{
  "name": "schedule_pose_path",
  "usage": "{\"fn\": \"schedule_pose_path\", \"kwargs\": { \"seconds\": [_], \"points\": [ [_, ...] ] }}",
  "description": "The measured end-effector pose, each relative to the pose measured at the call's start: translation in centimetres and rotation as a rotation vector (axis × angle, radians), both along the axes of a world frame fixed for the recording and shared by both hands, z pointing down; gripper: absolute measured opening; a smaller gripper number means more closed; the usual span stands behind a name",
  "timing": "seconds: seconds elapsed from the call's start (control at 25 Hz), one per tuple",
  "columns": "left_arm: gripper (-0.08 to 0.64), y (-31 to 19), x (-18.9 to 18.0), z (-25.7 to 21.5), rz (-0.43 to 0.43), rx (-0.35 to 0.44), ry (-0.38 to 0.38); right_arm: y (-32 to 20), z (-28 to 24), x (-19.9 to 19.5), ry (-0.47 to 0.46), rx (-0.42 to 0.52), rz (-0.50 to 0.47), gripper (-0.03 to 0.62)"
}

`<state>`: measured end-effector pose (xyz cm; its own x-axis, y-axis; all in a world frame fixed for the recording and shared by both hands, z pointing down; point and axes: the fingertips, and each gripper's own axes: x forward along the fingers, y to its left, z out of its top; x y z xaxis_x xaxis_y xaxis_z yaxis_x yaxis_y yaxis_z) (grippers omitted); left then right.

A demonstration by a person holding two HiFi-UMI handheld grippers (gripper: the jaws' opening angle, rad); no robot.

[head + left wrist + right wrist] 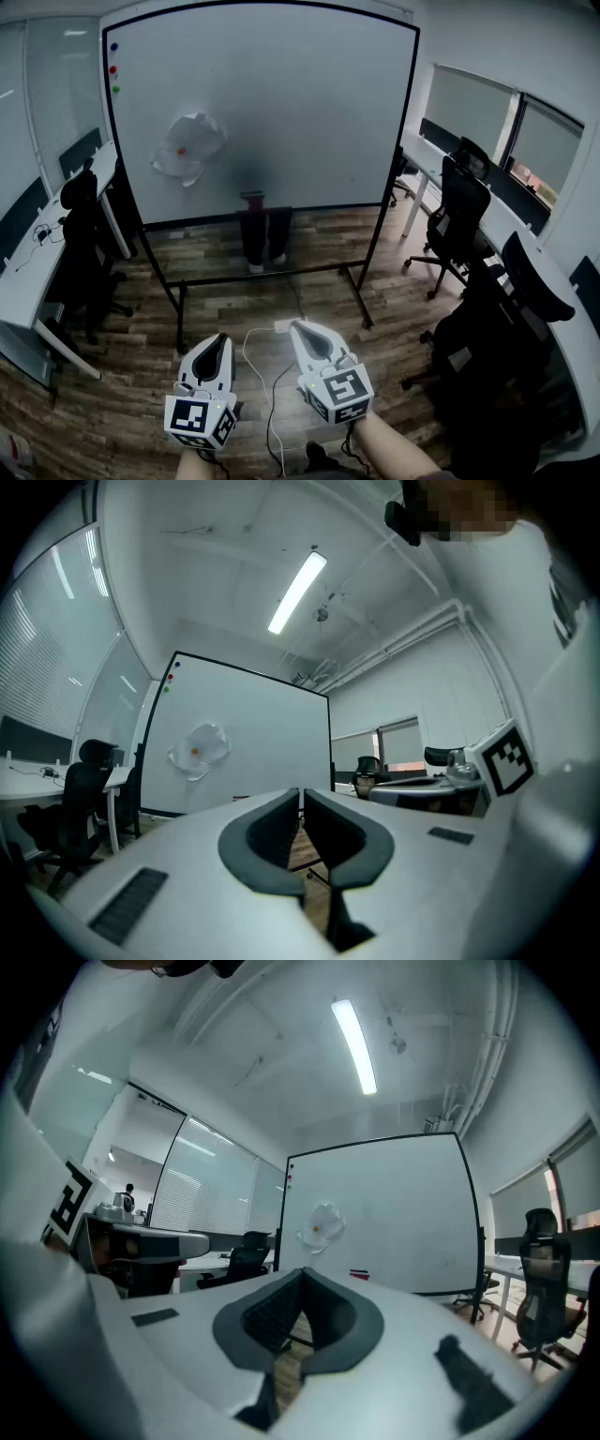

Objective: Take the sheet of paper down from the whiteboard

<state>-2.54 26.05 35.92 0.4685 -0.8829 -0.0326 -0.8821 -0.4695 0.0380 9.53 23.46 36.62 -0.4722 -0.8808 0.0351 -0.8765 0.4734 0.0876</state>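
Left gripper [220, 339] and right gripper [302, 328], fingers together, empty, face whiteboard [309, 112].
Paper [187, 145] hangs far ahead, upper left; left gripper nearer.

Cannot tell what pins the crumpled sheet of paper [188, 147] to the whiteboard [309, 103], only an orange speck at its middle; too small to tell whether any print lies on it; too small to name the reddish thing [253, 196] at the board's lower rail; cut off at the head view's bottom edge, the forearm [398, 455] behind the right tongs [298, 328] and nearly all of the hand [192, 463] behind the left tongs [222, 339]; cut by the left edge, the desk [21, 272]; lost in one dark mass at right, the office chairs [487, 328]; too small to make out, a far figure [128, 1192] in the right gripper view; clipped there at the left edge, the left tongs' marker cube [64, 1206].
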Motion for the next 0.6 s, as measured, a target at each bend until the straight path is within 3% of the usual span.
{"fn": "schedule_pose_path", "kwargs": {
  "seconds": [0.6],
  "points": [
    [0.026,-1.4,3.0,0.6,0.050,-0.013,-0.030,-1.0,1.8,0.8,0.006,-0.030,-0.034,0.021]
  ]
}}
